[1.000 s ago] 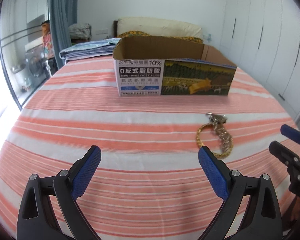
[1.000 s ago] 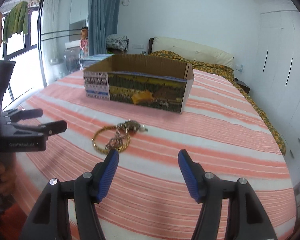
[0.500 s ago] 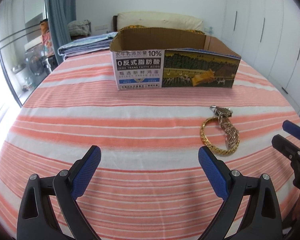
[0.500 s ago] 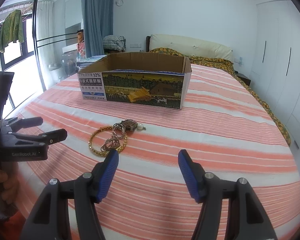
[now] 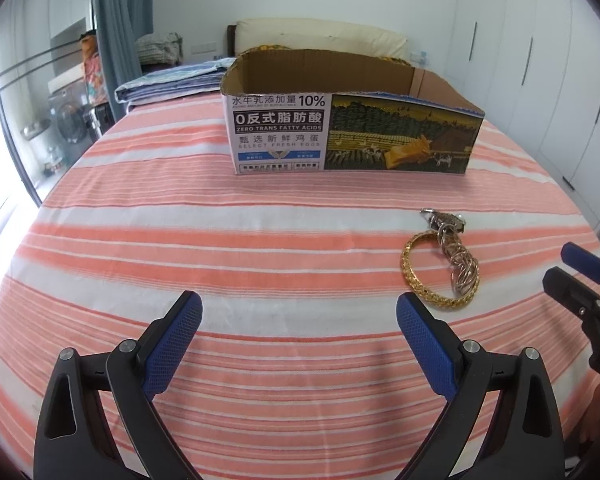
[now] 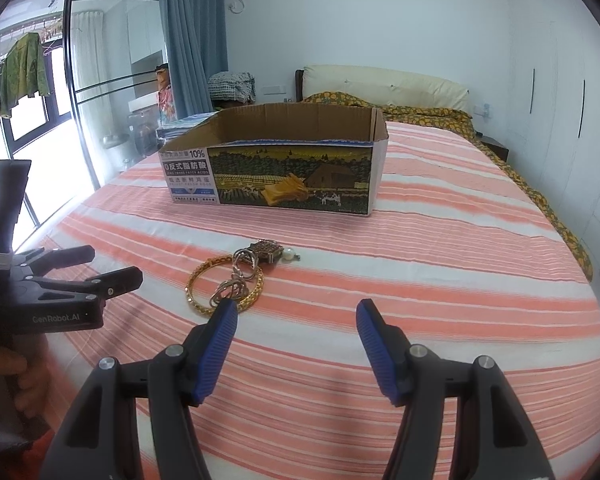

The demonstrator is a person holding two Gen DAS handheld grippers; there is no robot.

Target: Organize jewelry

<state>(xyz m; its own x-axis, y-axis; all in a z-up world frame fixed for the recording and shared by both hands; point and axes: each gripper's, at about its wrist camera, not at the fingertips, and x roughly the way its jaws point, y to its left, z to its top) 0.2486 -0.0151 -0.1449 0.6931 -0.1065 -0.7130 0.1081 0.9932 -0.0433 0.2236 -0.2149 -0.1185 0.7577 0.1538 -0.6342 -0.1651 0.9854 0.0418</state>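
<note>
A gold bangle [image 5: 432, 280] lies on the striped bedspread with a silver ring chain [image 5: 460, 264] across it and a small dark brooch with a pearl [image 5: 446, 220] at its far end. The bangle [image 6: 224, 284], the chain [image 6: 236, 280] and the brooch [image 6: 266, 250] also show in the right wrist view. An open cardboard box [image 5: 340, 128] stands behind them; it also shows in the right wrist view [image 6: 284, 168]. My left gripper [image 5: 298, 332] is open and empty, left of the jewelry. My right gripper [image 6: 294, 332] is open and empty, its left pad just in front of the bangle.
The orange and white striped bedspread [image 5: 220, 240] covers the bed. Folded blue bedding [image 5: 168, 80] and a pillow [image 5: 320, 40] lie at the far end. White wardrobes [image 5: 540, 60] stand on the right, glass doors [image 6: 100, 100] on the left.
Both grippers have dropped a little and come closer to the bed, so the box and jewelry look nearer. The jewelry has not moved. Both grippers stay open.
</note>
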